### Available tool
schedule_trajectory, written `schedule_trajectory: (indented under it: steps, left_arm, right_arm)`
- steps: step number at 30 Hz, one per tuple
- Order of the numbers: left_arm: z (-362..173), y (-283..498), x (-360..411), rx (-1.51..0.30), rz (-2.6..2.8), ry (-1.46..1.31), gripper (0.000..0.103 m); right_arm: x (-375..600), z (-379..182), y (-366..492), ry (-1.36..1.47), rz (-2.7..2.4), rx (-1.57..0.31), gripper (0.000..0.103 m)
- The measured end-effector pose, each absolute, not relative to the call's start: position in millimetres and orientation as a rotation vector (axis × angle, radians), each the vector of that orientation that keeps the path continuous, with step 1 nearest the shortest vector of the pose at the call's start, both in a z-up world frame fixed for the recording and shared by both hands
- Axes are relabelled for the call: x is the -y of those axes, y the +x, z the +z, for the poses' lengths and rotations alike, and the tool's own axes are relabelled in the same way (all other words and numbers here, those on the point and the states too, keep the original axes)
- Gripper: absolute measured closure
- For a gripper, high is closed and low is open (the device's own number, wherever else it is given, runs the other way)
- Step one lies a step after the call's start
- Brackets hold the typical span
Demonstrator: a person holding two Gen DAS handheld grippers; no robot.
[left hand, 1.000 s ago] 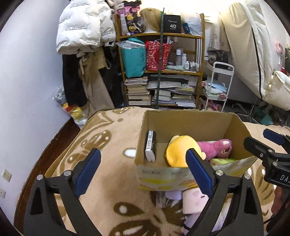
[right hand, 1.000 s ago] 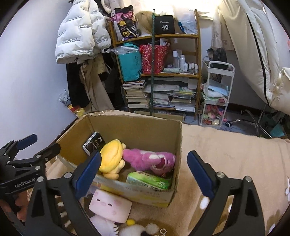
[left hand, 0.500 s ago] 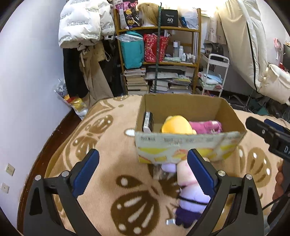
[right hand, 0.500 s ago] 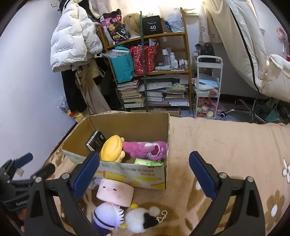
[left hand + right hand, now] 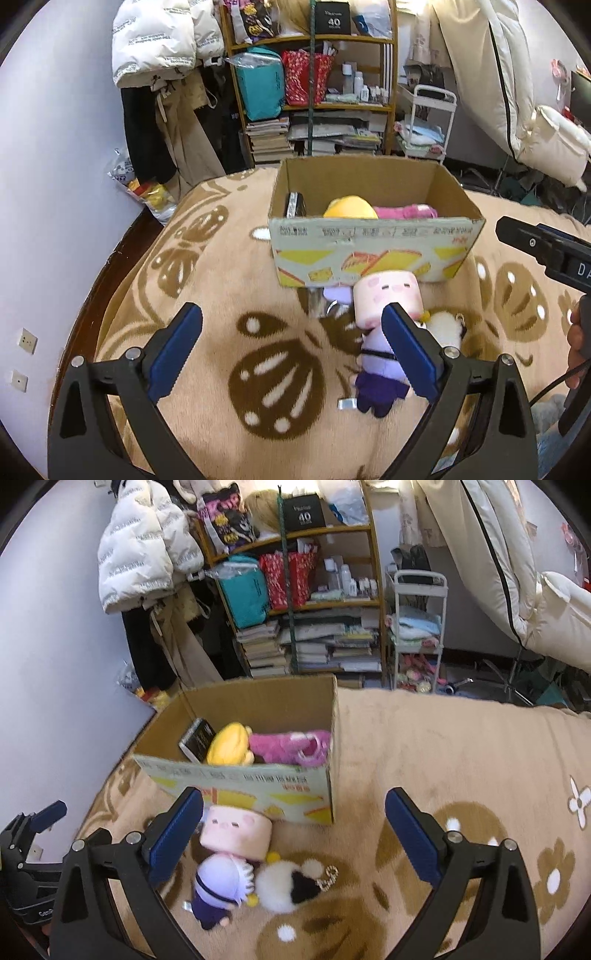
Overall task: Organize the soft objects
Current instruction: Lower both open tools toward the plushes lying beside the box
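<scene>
A cardboard box (image 5: 373,254) (image 5: 236,779) stands on a beige blanket. It holds a yellow plush (image 5: 349,206) (image 5: 229,744), a pink plush (image 5: 406,211) (image 5: 290,744) and a dark flat item (image 5: 295,205). In front of the box lie a pink square pig plush (image 5: 388,295) (image 5: 236,830), a purple doll (image 5: 378,373) (image 5: 219,886) and a white-and-black fluffy plush (image 5: 290,884). My left gripper (image 5: 291,350) is open and empty above the blanket, left of the doll. My right gripper (image 5: 293,834) is open and empty above the loose plushes.
A bookshelf (image 5: 314,92) with books and bags stands behind the box. Coats (image 5: 159,44) hang at the left wall. A white cart (image 5: 417,627) and a folded mattress (image 5: 498,554) are to the right. The blanket's left edge (image 5: 122,251) drops to a dark floor.
Both grippers have pulled back and up from the box. The loose plushes in front of the box have come into fuller view. Nothing was grasped.
</scene>
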State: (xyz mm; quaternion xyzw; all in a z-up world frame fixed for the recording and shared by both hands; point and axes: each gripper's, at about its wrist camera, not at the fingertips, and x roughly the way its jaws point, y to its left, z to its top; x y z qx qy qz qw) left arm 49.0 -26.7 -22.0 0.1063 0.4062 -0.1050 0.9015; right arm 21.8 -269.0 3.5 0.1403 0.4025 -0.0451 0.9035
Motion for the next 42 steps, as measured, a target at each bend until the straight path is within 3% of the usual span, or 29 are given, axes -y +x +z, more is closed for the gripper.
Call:
schedule_trajectory:
  steps: [17, 42]
  left_arm:
    - [-49.5, 57.8, 41.6, -0.933, -0.289, 0.249, 0.006]
    - [-117.1, 68.3, 88.7, -1.169, -0.440, 0.330, 0.006]
  right_arm:
    - [266.5, -17.6, 30.4, 0.297, -0.097, -0.930, 0.000]
    - [276.7, -90.2, 54.6, 0.407, -0.111, -1.233, 0.000]
